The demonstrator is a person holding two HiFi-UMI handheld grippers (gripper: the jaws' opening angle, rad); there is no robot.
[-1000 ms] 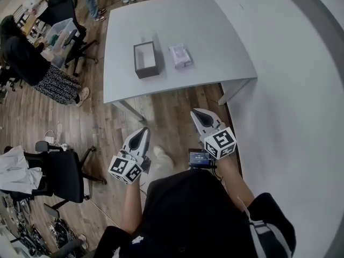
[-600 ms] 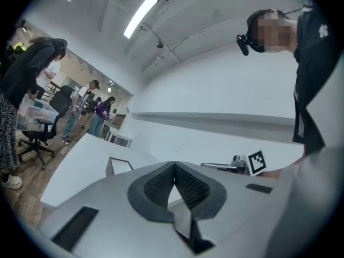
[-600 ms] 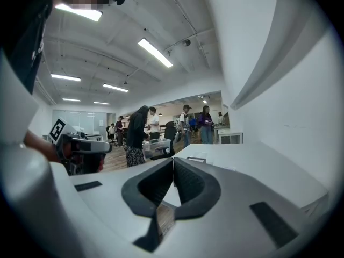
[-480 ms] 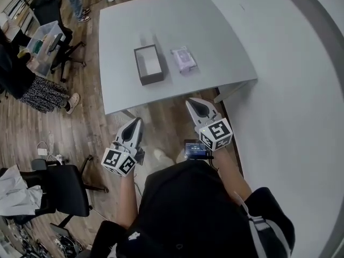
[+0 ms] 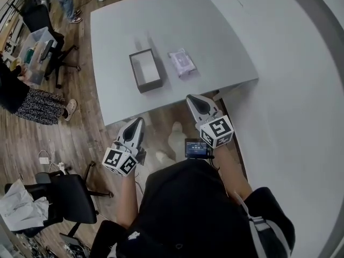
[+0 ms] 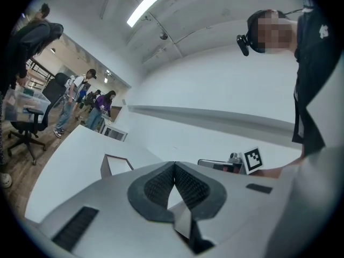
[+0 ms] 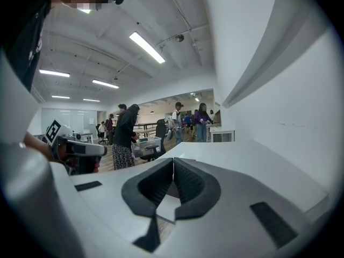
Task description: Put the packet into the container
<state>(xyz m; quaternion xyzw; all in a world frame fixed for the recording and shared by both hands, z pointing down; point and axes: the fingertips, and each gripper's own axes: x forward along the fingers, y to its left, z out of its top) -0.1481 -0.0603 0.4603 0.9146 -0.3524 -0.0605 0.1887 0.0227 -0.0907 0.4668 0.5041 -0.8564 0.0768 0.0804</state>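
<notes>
1. Head view looks steeply down on both of my tools, held out in front of me above the wooden floor (image 5: 80,122). Their tips come about to the near edge of the grey table (image 5: 161,26).
2. My left gripper (image 5: 139,121) points toward the table. In the left gripper view its two dark pads meet at the tips, closed with nothing between them.
3. My right gripper (image 5: 193,99) sits beside it, a little further forward. In the right gripper view its pads are likewise pressed together and hold nothing.
4. The packet (image 5: 181,62), pale lilac and crinkled, lies flat on the table. It is just to the right of the container (image 5: 133,73), with a strip of bare table between them.
5. The container is a dark, open-topped box whose pale inside shows. Its long sides run away from me.
6. Packet and container both lie well beyond my tips, and neither tool touches them or the table.
7. In the left gripper view the container shows past my jaws on the left.
8. Off to the left of the table stand a black office chair (image 5: 72,195), a clear bin (image 5: 38,42) and a person in a patterned skirt (image 5: 37,105).
</notes>
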